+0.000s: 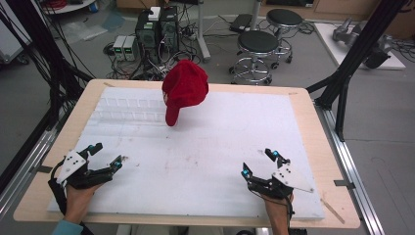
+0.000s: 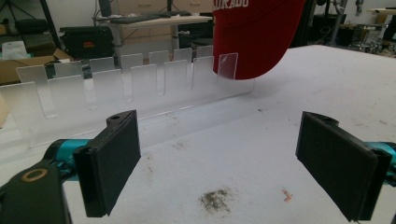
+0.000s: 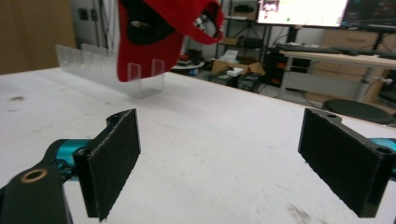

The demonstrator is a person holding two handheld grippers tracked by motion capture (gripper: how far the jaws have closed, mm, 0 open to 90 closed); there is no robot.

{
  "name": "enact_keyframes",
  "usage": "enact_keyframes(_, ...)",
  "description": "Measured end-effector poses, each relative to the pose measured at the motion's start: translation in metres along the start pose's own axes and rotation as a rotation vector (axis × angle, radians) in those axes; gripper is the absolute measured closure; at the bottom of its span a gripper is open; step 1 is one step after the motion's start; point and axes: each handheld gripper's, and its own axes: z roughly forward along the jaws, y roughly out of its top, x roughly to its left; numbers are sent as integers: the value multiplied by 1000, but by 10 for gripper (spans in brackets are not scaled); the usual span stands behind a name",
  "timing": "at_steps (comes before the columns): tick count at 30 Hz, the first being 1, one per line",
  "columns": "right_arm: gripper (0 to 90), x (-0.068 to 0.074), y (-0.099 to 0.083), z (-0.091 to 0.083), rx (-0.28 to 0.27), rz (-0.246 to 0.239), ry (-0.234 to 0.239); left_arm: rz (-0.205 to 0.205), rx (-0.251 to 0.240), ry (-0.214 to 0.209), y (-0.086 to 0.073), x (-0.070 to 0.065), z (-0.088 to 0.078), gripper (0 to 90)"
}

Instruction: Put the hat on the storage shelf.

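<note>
A red cap [image 1: 185, 88] hangs on the right end of a clear plastic rack [image 1: 129, 110] at the back of the white board [image 1: 205, 147]. In the left gripper view the red cap [image 2: 254, 37] covers the rack's [image 2: 107, 84] last slots, ahead and to the right. In the right gripper view the cap [image 3: 149, 37] shows its dark inside above the rack [image 3: 88, 63]. My left gripper [image 1: 108, 153] rests near the board's front left corner, open and holding nothing [image 2: 219, 163]. My right gripper [image 1: 257, 161] sits near the front right, open with nothing between its pads [image 3: 219, 163].
The white board lies on a wooden table [image 1: 313, 127] whose edge runs close around it. A dirt smudge [image 2: 217, 200] marks the board just ahead of the left gripper. Beyond the table stand black stools [image 1: 257, 46], computer cases [image 1: 156, 29] and cables on the floor.
</note>
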Motion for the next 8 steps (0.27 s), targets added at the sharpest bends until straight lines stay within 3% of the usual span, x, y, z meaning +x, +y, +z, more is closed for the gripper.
enact_keyframes(3, 118, -7, -11, -3, 0, 46, -30, -1, -7, 4, 0, 0, -1, 141)
enact_keyframes(8, 118, -11, -19, -7, -29, 70, -61, 21, -42, 18, -2, -3, -4, 141)
